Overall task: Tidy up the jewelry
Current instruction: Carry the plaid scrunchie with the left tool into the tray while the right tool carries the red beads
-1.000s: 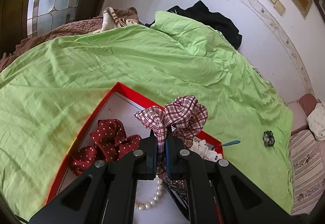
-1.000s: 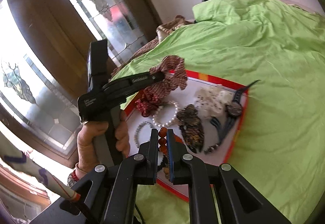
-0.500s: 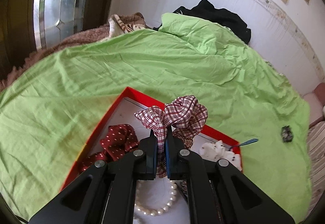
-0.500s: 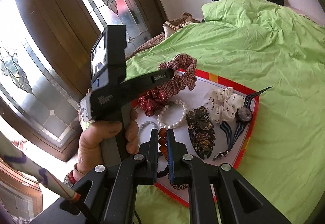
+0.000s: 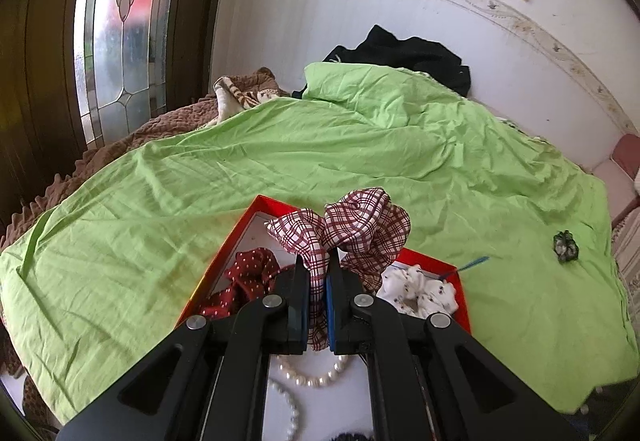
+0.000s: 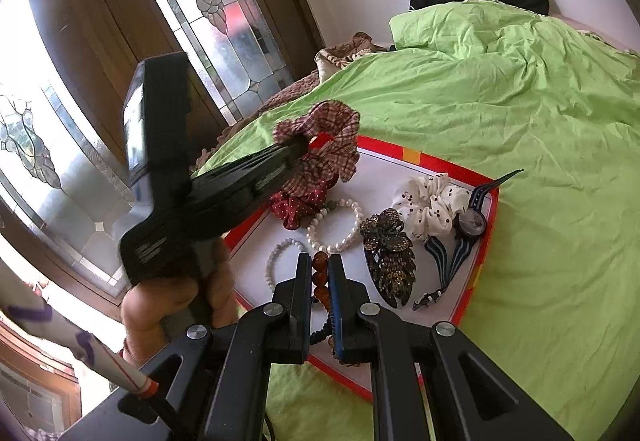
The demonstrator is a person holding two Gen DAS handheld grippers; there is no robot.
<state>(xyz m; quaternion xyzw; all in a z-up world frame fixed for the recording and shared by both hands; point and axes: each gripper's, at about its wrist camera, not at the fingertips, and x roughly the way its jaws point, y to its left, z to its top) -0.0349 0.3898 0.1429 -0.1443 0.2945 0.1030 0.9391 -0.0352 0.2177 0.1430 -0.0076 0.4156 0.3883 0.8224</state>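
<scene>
We've lifted the plaid scrunchie (image 5: pixel 362 229) higher above the red tray (image 6: pixel 486 241) than a second ago, soft gathered cloth pinched in our left tongs (image 5: pixel 318 281). Right tongs (image 6: pixel 320 281) clench amber beads (image 6: pixel 320 277) over that tray.

Bed under rumpled green sheet (image 5: pixel 360 161), red-rimmed tray (image 6: pixel 490 237) on it, small dark scrunchie (image 5: pixel 565 247) apart

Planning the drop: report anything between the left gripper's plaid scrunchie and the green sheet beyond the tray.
Nothing visible. The plaid scrunchie, clamped in the left gripper, hangs over the tray's far rim; open green sheet lies just past it.
</scene>
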